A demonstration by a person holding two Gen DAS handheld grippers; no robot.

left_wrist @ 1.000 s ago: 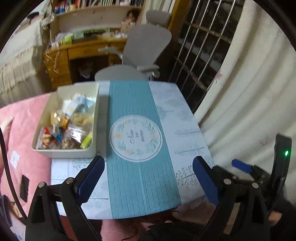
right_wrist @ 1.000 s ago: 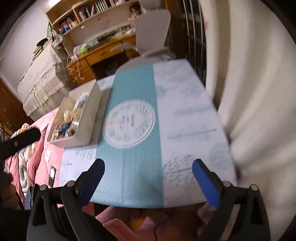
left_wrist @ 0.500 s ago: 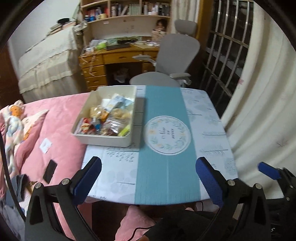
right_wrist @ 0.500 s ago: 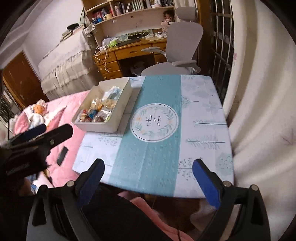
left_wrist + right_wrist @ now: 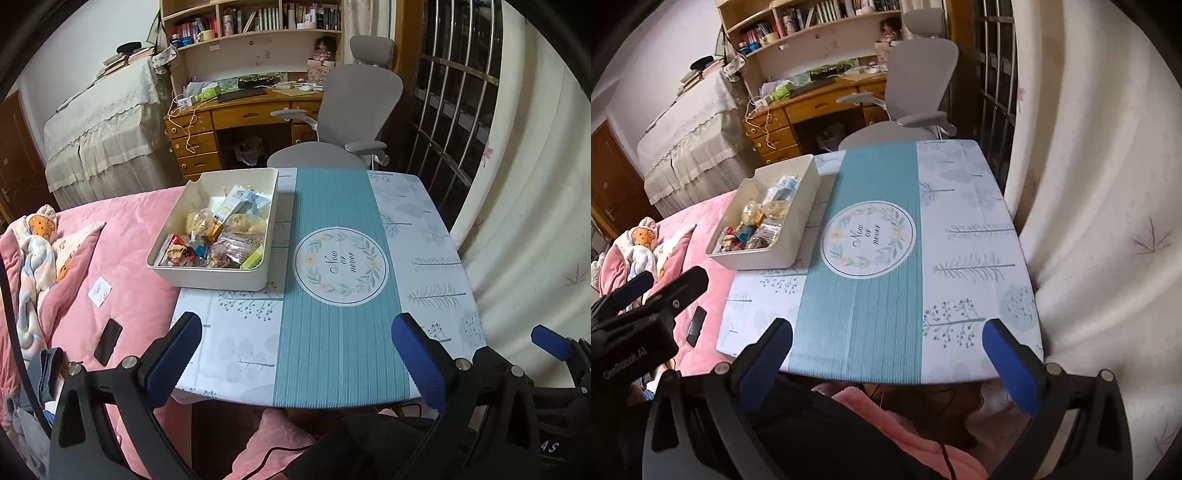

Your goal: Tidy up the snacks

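A cream box (image 5: 210,277) full of wrapped snacks (image 5: 218,236) stands on the left side of the table (image 5: 424,229), beside a teal runner. The right wrist view shows the same box (image 5: 757,260) with the snacks (image 5: 757,221) left of centre. My left gripper (image 5: 295,325) hovers over the table's near edge, jaws wide apart with nothing between them. My right gripper (image 5: 888,328) hangs over the near edge too; its jaws are opening and hold nothing. Each gripper shows at the edge of the other's view: right gripper (image 5: 546,343), left gripper (image 5: 646,288).
A grey office chair (image 5: 351,110) stands at the table's far side before a wooden desk (image 5: 240,114). A bed with a pink cover (image 5: 122,236) lies to the left, with a dark phone (image 5: 108,341) on it. A pale curtain (image 5: 1108,184) hangs close on the right.
Both grippers have drawn back from the table, so it looks smaller and more of the room shows. The left view has swung left, bringing the box nearer the middle.
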